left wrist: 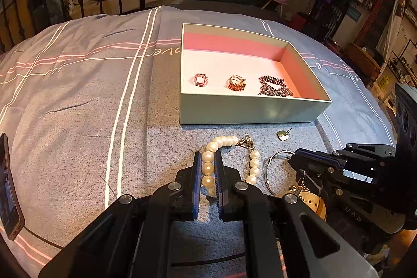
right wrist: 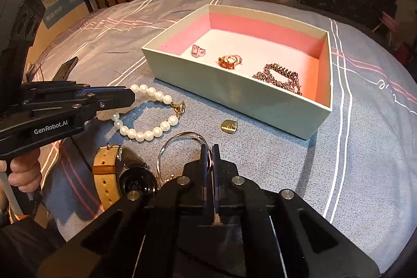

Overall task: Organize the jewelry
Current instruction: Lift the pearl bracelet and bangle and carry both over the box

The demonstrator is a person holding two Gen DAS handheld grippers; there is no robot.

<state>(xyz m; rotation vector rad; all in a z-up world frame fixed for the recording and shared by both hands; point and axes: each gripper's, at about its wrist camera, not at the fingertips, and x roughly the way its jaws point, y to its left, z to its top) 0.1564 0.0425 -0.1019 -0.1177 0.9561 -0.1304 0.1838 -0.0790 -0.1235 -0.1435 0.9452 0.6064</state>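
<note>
The limp, slippery pearl bracelet (left wrist: 229, 158) is clamped by the left gripper (left wrist: 207, 168); the thin bangle (right wrist: 182, 147) is pinched by the right gripper (right wrist: 209, 150).

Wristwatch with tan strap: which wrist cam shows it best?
Right wrist view. The wristwatch lies at lower left there, with the tan strap and dark dial both visible, only partly cut off by the right gripper. The left wrist view shows just a piece of strap behind the grippers.

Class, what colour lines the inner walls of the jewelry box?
Pink, on the box's inner walls; clearest in the right wrist view.
</note>
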